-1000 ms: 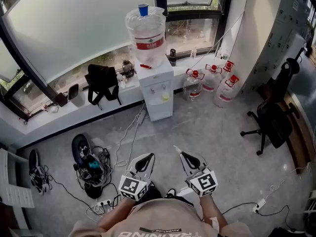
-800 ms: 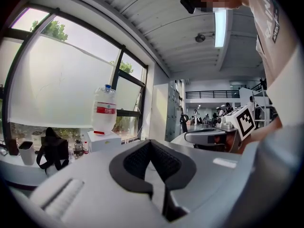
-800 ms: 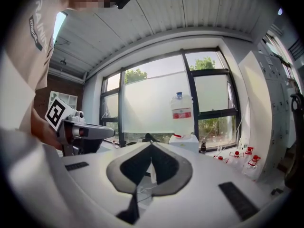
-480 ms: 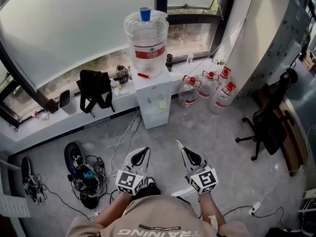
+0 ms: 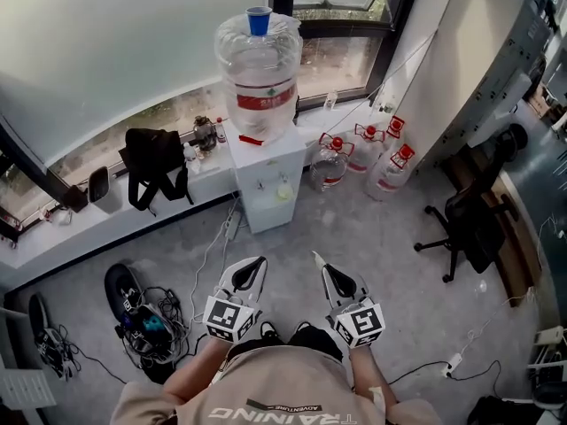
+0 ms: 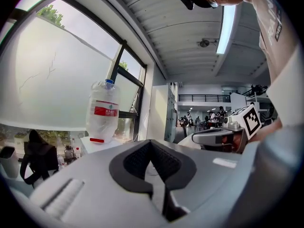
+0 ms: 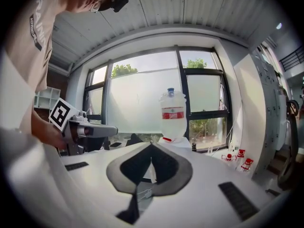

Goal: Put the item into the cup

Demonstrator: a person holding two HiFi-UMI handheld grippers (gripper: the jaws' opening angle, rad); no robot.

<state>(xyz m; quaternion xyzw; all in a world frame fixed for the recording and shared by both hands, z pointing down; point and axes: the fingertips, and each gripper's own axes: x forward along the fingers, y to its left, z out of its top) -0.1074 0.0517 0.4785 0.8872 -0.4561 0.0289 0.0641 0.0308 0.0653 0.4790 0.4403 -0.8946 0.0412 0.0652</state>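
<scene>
The big upturned water bottle (image 5: 259,78) wore a red band label (image 5: 263,95) with white print too small to read. The person's beige shirt (image 5: 283,392) showed "ADVENTURE" beneath larger letters cut off at the frame edge. Each gripper carried a cube of black-and-white square markers.

The blue cup (image 5: 259,20) stood upright on top of that bottle, at 12 o'clock from the person; its inside could not be seen. The bottle sat on a white dispenser (image 5: 266,180) against the window sill (image 5: 80,233).

The left gripper (image 5: 259,262) and right gripper (image 5: 315,257) were held side by side over the floor, well apart from the dispenser. Each had its jaw tips pressed together on nothing.

Three clear jugs (image 5: 368,158) with red caps stood at 1 o'clock, a black office chair (image 5: 465,224) at 3 o'clock, a black bag (image 5: 151,162) on the sill at 10 o'clock, and tangled cables (image 5: 146,321) at 8 o'clock.
</scene>
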